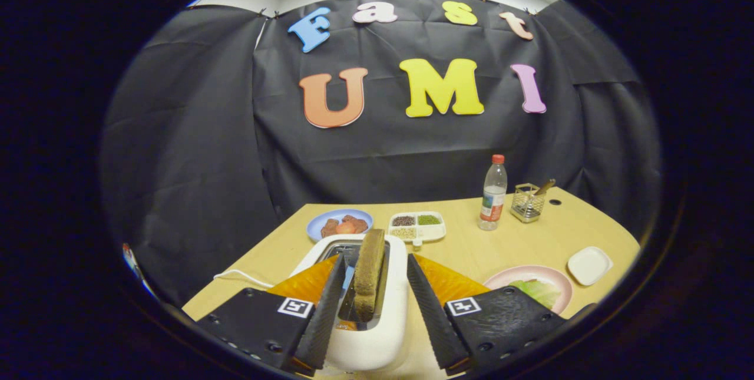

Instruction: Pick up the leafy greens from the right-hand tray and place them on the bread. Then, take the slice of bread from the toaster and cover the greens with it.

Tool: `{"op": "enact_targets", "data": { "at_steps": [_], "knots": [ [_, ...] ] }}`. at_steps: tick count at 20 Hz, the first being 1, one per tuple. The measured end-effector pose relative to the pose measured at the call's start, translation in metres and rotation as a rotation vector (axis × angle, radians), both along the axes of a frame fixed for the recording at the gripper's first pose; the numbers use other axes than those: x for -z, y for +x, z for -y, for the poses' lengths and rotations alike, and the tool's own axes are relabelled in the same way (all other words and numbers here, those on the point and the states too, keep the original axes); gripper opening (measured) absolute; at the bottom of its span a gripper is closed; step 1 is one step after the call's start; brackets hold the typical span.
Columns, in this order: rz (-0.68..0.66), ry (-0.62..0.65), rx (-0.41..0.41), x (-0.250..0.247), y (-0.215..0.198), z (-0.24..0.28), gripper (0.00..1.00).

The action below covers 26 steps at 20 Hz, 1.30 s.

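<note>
Brown bread slice (369, 271): upright in white toaster (377, 333), crust dark, coarse crumb.
Jaws (377, 309): open, one finger either side of the slice, not touching it.
Greens (539, 291): pale, on pink plate (533, 274), right of toaster.
Writing: bottle (492, 194) label unreadable.
Surface (506, 244): light wood.

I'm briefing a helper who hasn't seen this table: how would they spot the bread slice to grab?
Find the white toaster on the wooden table. A brown bread slice stands upright in its slot, between the open gripper fingers, untouched. It's the only thing rising from the toaster.
</note>
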<state>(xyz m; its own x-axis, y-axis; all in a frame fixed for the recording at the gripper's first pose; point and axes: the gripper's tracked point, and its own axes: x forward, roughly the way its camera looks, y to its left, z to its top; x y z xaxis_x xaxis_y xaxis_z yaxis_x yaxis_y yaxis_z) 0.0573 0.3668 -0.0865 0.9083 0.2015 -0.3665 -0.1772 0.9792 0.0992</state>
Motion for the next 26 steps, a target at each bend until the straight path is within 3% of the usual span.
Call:
{"op": "enact_targets", "data": {
  "at_steps": [4,5,6,7,19,26],
  "knots": [
    [-0.040,0.021,0.003,0.008,0.004,-0.006,0.33],
    [-0.042,0.024,-0.006,0.007,0.003,-0.006,0.19],
    [-0.040,0.023,-0.007,0.006,0.002,-0.006,0.18],
    [-0.040,0.033,-0.016,0.004,0.001,-0.007,0.10],
    [0.095,0.245,-0.014,-0.101,-0.009,0.044,0.10],
    [0.107,0.241,0.058,-0.088,-0.002,0.130,0.10]
  ]
}}
